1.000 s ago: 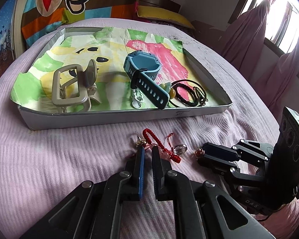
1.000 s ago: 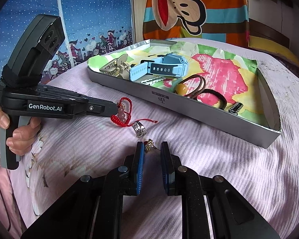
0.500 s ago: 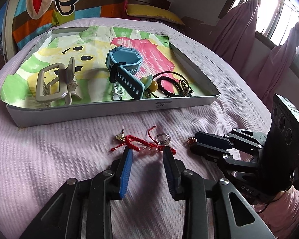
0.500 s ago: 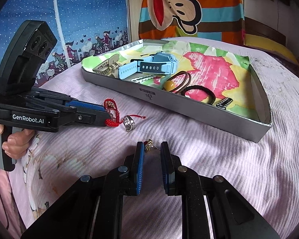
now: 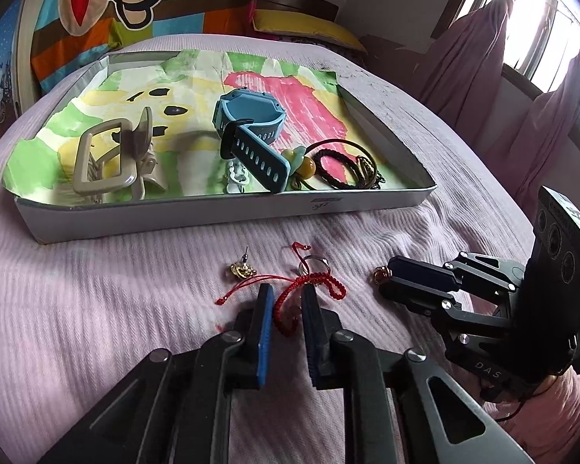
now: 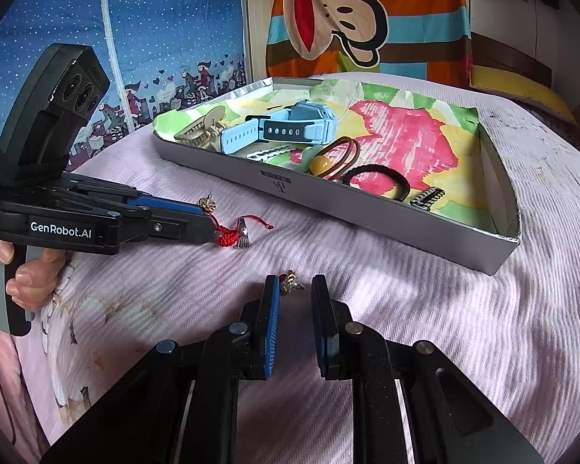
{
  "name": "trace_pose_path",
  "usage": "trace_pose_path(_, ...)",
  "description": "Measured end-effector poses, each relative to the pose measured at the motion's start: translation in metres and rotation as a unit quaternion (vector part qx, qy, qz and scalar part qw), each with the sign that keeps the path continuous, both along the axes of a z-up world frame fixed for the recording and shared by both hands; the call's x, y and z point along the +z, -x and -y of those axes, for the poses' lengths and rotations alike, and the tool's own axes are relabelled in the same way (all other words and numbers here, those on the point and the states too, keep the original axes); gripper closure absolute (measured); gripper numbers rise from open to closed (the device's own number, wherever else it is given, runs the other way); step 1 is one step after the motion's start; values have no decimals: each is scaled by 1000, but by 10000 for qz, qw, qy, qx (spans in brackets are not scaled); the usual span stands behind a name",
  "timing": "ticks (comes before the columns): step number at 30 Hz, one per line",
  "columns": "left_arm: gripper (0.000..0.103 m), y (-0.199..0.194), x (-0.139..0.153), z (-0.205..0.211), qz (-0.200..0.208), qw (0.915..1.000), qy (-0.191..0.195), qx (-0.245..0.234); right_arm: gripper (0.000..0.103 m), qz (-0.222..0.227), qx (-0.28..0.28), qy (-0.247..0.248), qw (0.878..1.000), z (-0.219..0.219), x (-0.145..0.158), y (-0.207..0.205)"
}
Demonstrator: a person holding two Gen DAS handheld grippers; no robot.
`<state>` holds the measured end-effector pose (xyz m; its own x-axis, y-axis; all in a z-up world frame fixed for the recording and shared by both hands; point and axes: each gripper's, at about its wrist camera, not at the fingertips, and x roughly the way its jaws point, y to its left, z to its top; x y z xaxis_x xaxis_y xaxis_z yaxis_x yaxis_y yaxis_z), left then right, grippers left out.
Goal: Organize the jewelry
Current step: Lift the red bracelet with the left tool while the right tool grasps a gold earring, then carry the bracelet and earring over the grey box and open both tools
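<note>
A red cord bracelet lies on the lilac bedspread, part of it between the fingers of my open left gripper; it also shows in the right wrist view. A silver ring touches it. A gold earring lies just left. My right gripper is open, with a second gold earring between its fingertips. The silver tray beyond holds a blue watch, a beige hair claw and black hair ties.
The tray's front wall stands just beyond both grippers. A cartoon monkey pillow and yellow cushion lie at the bed's head. Pink curtains hang on the right.
My left gripper opened over the last second and has since narrowed and moved forward over the red bracelet. The bracelet has shifted and stretched out. My right gripper has stayed at the earring.
</note>
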<state>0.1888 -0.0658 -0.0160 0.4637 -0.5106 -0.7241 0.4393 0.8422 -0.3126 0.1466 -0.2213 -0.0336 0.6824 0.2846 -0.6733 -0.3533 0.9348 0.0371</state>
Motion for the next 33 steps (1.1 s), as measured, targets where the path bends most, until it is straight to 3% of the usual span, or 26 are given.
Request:
trace_pose_path(9, 95, 12, 11, -3, 246, 9997, 41, 47, 88, 120, -6, -26, 9999, -1, 3, 5)
trace_pose_path(17, 95, 18, 48, -5, 802, 9965, 233, 67, 88, 437, -17, -133, 9990, 0, 22, 9)
trace_pose_path(26, 95, -14, 82, -7, 1520, 9842, 309, 855, 88, 875, -284, -256, 9954, 9, 58, -21)
trace_pose_path(33, 95, -66, 76, -1, 1159, 9855, -154, 1233, 88, 807, -554, -275, 9948, 9, 66, -65)
